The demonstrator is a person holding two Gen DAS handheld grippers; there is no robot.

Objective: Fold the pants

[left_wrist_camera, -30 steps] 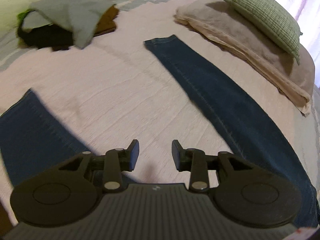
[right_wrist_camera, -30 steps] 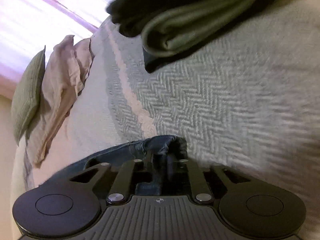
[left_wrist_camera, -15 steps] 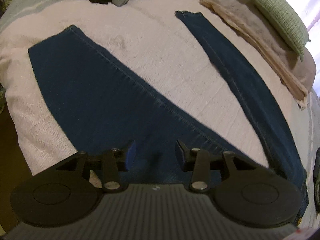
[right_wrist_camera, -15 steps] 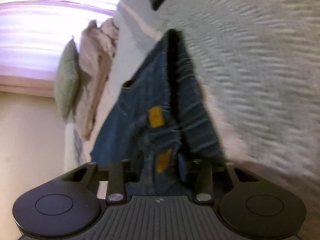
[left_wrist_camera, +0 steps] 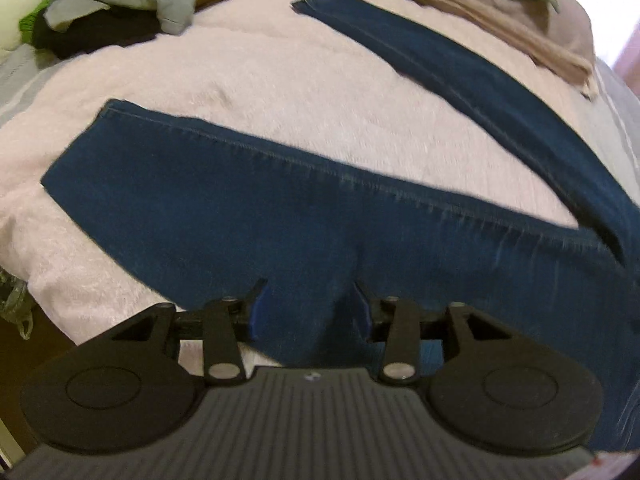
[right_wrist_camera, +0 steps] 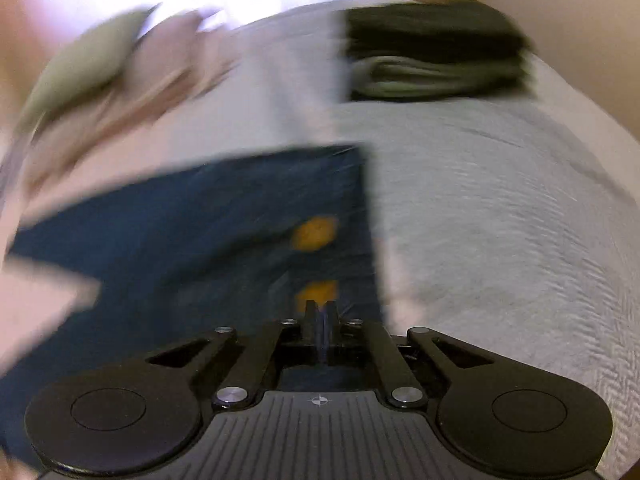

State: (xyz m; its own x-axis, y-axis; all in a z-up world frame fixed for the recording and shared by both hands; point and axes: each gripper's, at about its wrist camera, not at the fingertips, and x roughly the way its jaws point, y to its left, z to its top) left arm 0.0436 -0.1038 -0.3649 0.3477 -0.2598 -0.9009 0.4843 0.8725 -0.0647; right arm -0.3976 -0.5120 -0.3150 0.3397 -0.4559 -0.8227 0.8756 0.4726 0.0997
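Observation:
Dark blue pants lie on the pink bedspread with the legs splayed apart; the far leg runs up toward the pillows. My left gripper is open, low over the near leg's upper part, with denim showing between its fingers. In the blurred right wrist view, the waist end of the pants shows two orange labels. My right gripper is shut on the waist edge, with a thin strip of blue between the fingers.
A loose heap of clothes lies at the far left of the bed. Beige and green pillows are at the far right. The bed's edge drops away at the near left. A folded dark stack sits beyond the waist.
The left gripper has come down close over the near leg, still open. The right gripper has swung round with the waist held, and the pants now lie flatter.

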